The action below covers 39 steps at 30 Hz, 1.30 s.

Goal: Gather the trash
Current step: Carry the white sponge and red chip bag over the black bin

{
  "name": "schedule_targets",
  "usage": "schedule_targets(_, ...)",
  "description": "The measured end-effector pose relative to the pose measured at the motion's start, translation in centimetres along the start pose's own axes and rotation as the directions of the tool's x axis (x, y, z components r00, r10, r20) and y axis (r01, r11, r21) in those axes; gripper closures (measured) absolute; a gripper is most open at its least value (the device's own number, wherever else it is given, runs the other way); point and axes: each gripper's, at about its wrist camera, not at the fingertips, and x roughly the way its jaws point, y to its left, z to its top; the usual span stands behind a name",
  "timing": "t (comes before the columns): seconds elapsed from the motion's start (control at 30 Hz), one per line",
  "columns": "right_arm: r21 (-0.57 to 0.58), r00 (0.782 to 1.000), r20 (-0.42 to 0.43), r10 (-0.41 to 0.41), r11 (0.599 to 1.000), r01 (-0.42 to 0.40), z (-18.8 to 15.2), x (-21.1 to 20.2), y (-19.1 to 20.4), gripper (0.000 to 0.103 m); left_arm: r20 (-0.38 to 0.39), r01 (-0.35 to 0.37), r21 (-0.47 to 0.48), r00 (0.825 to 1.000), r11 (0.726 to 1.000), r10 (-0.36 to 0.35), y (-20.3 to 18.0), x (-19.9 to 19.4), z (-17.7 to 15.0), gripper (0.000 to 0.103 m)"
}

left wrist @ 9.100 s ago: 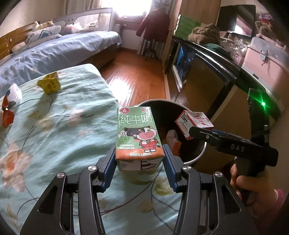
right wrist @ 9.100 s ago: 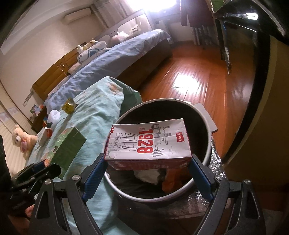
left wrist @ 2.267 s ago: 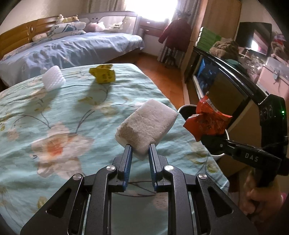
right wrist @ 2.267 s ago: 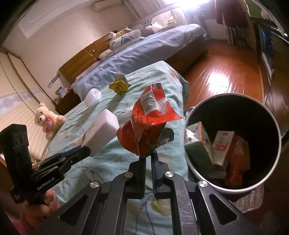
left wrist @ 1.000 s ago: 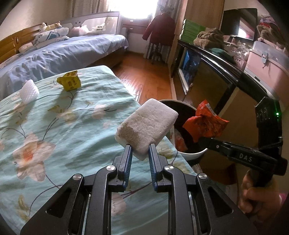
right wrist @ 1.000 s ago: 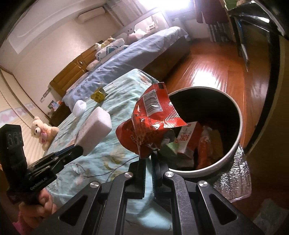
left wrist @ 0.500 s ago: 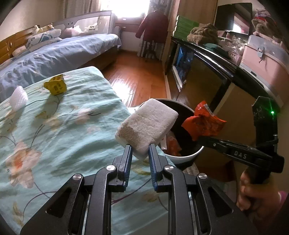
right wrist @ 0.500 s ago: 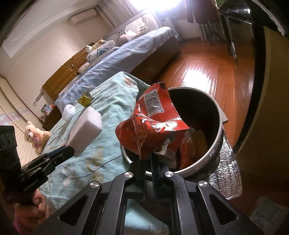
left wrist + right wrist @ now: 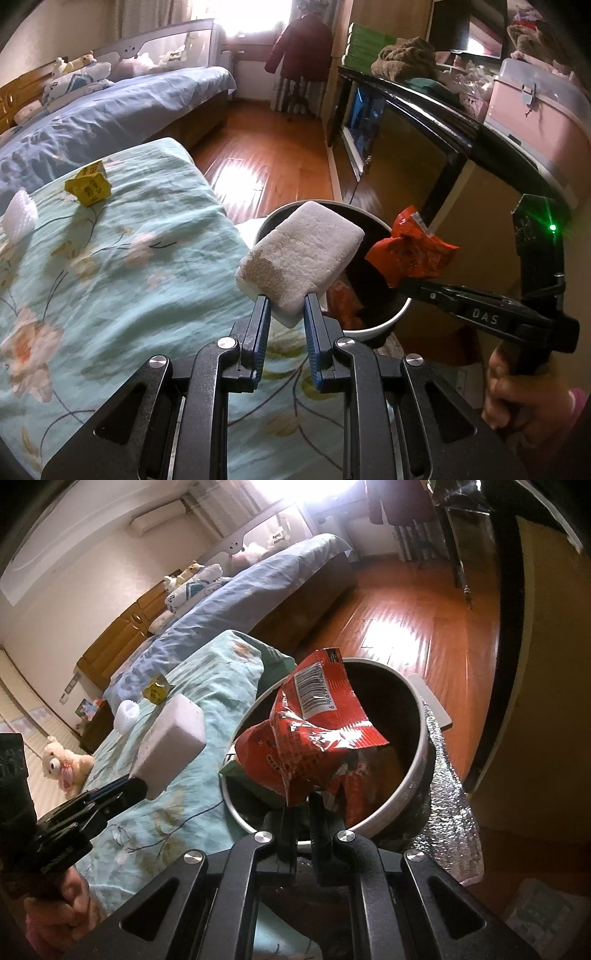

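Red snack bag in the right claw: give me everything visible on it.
The snack bag is crumpled, shiny red foil with a white barcode panel near its upper edge and white print lower down. It looks empty or nearly so. The right claw, shut, pinches its bottom edge, so it stands up. It hangs above the near rim of the trash bin, apart from the white foam block in the left claw.

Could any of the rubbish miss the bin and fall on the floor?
Maybe. The white foam block is pinched only by one corner in the left gripper, so it could twist loose and land on the bed. The crinkly red wrapper in the right gripper hangs near the bin's near rim and might flutter outside.
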Motion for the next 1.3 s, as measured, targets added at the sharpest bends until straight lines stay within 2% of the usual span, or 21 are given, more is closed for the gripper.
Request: schedule_targets(1.3,0.026,0.998,-0.057,-0.041,0.999,0.043,2.5,3.0,-2.0,0.098,-0.064,0.007,0.055,0.998,0.998,-0.003,-2.6,5.0,3.1,0.085)
